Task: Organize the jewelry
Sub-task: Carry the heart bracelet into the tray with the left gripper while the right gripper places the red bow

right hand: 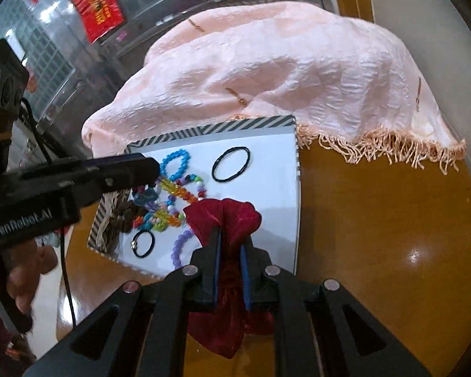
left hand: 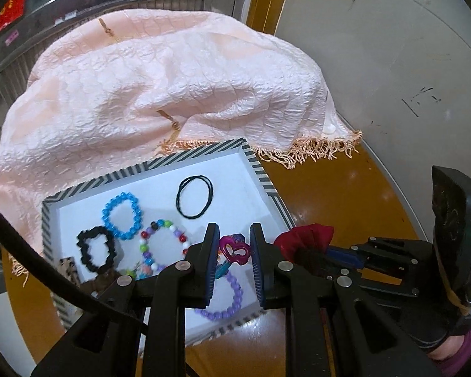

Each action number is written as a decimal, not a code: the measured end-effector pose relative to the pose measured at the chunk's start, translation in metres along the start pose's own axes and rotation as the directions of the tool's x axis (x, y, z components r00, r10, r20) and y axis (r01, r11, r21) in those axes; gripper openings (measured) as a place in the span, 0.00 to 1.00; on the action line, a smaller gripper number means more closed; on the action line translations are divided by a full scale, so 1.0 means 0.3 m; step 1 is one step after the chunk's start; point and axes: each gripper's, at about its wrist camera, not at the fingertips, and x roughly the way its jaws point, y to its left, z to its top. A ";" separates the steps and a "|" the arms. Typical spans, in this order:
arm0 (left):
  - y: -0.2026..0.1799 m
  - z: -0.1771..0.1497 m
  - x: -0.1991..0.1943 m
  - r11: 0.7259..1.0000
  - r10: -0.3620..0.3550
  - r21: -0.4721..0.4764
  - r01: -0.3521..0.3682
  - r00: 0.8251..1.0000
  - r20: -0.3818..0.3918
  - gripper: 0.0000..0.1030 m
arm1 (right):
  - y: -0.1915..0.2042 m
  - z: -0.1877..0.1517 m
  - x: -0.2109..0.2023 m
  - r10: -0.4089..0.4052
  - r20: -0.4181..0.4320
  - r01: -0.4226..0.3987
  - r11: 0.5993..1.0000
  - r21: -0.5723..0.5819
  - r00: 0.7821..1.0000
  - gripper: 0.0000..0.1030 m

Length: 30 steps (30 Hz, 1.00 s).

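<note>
A striped-rim tray point(left hand: 160, 163) with a white floor holds a blue bead bracelet point(left hand: 122, 215), a thin black hair tie point(left hand: 194, 196), a black scrunchie point(left hand: 95, 248), a multicolour bead bracelet point(left hand: 163, 245) and a purple bead bracelet point(left hand: 226, 304). My left gripper point(left hand: 234, 235) is open above the tray, with a pink heart charm point(left hand: 234, 249) between its fingers. My right gripper point(right hand: 230, 242) is shut on a red velvet pouch point(right hand: 226, 216), held over the tray's point(right hand: 267, 124) near right part. The pouch also shows in the left wrist view point(left hand: 304, 238).
A crumpled pink fringed cloth point(left hand: 160, 88) lies behind the tray on the brown round table point(left hand: 329, 188). A grey wall point(left hand: 392, 47) stands to the right. Brown and striped items point(right hand: 116, 220) lie at the tray's left end.
</note>
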 end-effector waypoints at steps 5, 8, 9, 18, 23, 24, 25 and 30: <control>0.020 0.027 0.097 0.999 -0.017 -0.040 0.016 0.999 -0.029 0.03 | -0.034 0.043 0.030 -0.004 -0.002 0.004 1.000 0.018 1.000 0.11; 0.057 0.017 0.172 0.998 -0.010 -0.069 0.006 0.998 -0.062 0.03 | -0.051 0.077 0.060 0.001 -0.008 -0.001 1.000 0.030 1.000 0.11; 0.075 0.009 0.197 0.997 -0.004 -0.083 -0.003 0.997 -0.077 0.03 | -0.054 0.086 0.069 0.004 -0.011 -0.004 0.999 0.032 1.000 0.11; 0.224 -0.053 0.304 0.978 0.033 -0.199 -0.063 0.988 -0.152 0.03 | -0.050 0.202 0.258 0.000 -0.068 0.002 1.000 0.029 0.998 0.11; 0.220 -0.057 0.304 0.977 0.037 -0.205 -0.067 0.989 -0.144 0.04 | -0.064 0.256 0.367 -0.082 -0.084 0.083 0.997 0.008 0.993 0.11; 0.217 -0.058 0.306 0.977 0.042 -0.203 -0.071 0.989 -0.143 0.04 | -0.068 0.262 0.382 -0.094 -0.089 0.095 0.995 0.004 0.992 0.11; 0.215 -0.059 0.307 0.977 0.049 -0.200 -0.077 0.989 -0.142 0.04 | -0.072 0.265 0.397 -0.107 -0.094 0.107 0.994 0.002 0.990 0.11; 0.200 -0.061 0.323 0.971 0.078 -0.213 -0.104 0.989 -0.129 0.04 | -0.062 0.266 0.440 -0.191 -0.072 0.187 0.981 -0.057 0.979 0.11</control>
